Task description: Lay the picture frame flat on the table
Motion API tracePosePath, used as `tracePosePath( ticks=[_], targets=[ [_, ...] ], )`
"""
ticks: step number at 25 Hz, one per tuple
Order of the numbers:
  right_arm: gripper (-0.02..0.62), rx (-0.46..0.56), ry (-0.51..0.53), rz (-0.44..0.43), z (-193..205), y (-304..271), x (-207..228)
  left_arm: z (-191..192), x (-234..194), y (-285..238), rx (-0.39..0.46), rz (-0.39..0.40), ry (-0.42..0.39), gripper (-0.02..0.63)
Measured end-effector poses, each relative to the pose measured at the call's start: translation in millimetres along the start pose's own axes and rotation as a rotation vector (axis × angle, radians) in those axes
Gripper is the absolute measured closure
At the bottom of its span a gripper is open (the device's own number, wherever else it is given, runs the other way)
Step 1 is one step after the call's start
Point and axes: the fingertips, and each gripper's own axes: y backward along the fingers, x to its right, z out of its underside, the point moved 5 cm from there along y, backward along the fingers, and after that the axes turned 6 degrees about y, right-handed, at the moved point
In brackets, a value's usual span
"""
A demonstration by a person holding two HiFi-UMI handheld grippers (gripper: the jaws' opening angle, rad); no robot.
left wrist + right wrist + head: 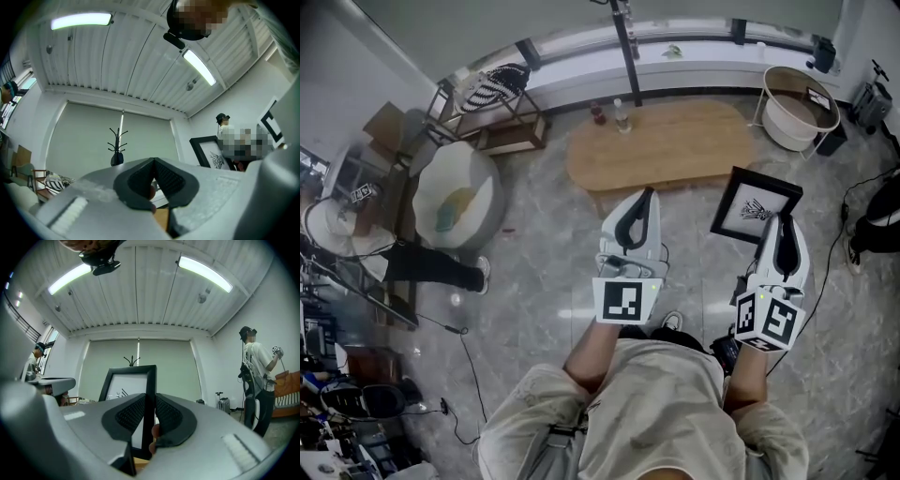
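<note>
Holding the picture frame (757,206) by one edge, the right gripper (781,223) pinches it tight so it cannot slip — up in the air, near the table (694,150), not on it. The left gripper (644,197) is closed, empty.

Indoor, evenly lit, cool grey cast. Two ceiling strip lights (82,20) burn white in both gripper views, around 11 and 1 o'clock, edges slightly bloomed. Head view dimmer, shadows soft and short. Strong fisheye bend toward all rims; gripper views vignette to black corners. Distant detail sharp, nearest foreground soft
</note>
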Motion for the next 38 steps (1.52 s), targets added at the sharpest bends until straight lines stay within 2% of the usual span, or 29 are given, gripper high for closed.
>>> tracePosePath(
  ticks=[7, 21, 38],
  targets=[
    [0.526, -0.003, -0.018, 0.009, 0, -3, 28, -4, 26, -15, -0.003, 0.014, -0.016, 0.601],
    [0.526, 0.016, 0.006, 0.052, 10, -11, 31, 7, 27, -30, 0.025, 0.054, -0.018, 0.601],
    [0.526, -0.027, 0.058, 0.070, 35, -130, 21, 54, -21, -136, -0.014, 0.077, 0.001, 0.601]
  ],
)
